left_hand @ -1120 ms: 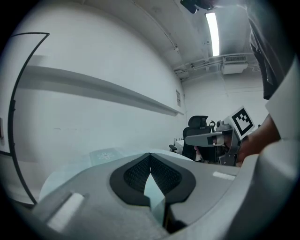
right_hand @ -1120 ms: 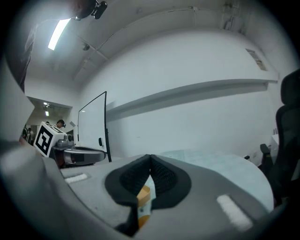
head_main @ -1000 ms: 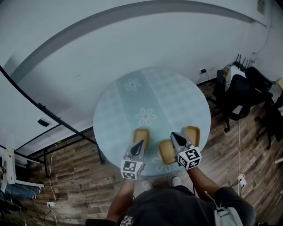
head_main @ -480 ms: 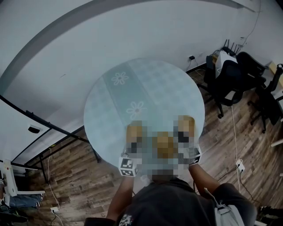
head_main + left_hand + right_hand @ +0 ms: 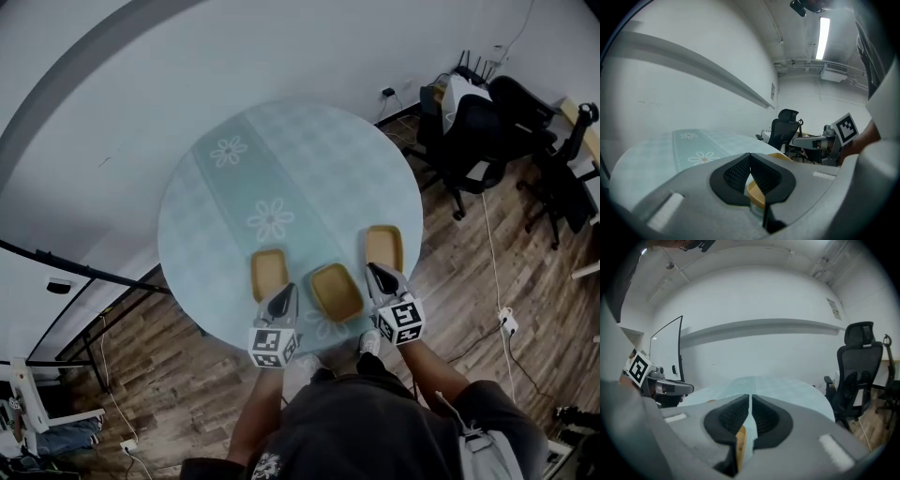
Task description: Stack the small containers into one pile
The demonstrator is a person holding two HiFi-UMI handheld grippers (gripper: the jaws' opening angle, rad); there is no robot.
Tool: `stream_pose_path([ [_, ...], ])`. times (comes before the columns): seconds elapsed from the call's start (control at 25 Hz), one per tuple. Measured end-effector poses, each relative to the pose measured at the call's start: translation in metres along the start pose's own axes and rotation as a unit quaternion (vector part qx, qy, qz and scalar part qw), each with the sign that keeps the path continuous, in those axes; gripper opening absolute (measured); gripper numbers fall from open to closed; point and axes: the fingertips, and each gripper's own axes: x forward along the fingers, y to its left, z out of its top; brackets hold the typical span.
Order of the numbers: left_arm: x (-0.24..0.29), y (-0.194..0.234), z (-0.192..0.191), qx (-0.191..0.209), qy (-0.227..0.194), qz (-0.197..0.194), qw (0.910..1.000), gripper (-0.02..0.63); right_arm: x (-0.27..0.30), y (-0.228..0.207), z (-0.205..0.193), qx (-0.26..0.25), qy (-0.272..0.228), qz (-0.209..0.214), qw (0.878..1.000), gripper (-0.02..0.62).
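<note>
Three small yellow containers sit on the near half of the round table [image 5: 216, 202]: a left one [image 5: 269, 273], a middle one [image 5: 337, 292] and a right one [image 5: 383, 247]. My left gripper [image 5: 290, 290] hovers between the left and middle containers, shut and holding nothing. My right gripper [image 5: 373, 270] is at the near end of the right container, also shut and empty. In the left gripper view a yellow rim [image 5: 757, 193] shows behind the shut jaws. A yellow edge [image 5: 739, 442] shows the same way in the right gripper view.
The table carries a pale teal cloth with daisy prints [image 5: 270, 219]. Black office chairs [image 5: 469, 131] stand on the wood floor to the right, with cables [image 5: 502, 319] beside them. A white wall runs behind the table. The person's body is at the near edge.
The head view has swung, so the table now sits higher and further left. Both grippers stay shut. The right gripper now lies closer to the right container.
</note>
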Motion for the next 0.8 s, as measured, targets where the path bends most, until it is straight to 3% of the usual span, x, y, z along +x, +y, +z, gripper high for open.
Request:
stream_pose_path([
  [0.16,0.003,-0.003,-0.011,-0.017,0.008,0.001,0.9998,0.005,-0.012,-0.012,-0.024,0.006,0.018,-0.024,1.0,0.086],
  [0.52,0.006,-0.013,-0.036,-0.016,0.034,-0.005,0.9993,0.005,-0.025,-0.034,-0.073,0.012,0.057,-0.084,0.995,0.27],
  [0.68,0.01,-0.024,-0.047,-0.014,0.043,-0.018,0.9988,0.005,-0.026,-0.044,-0.095,0.018,0.072,-0.114,0.991,0.397],
  [0.8,0.012,-0.03,-0.055,-0.014,0.048,-0.022,0.9985,0.005,-0.023,-0.054,-0.114,0.031,0.089,-0.136,0.986,0.451],
])
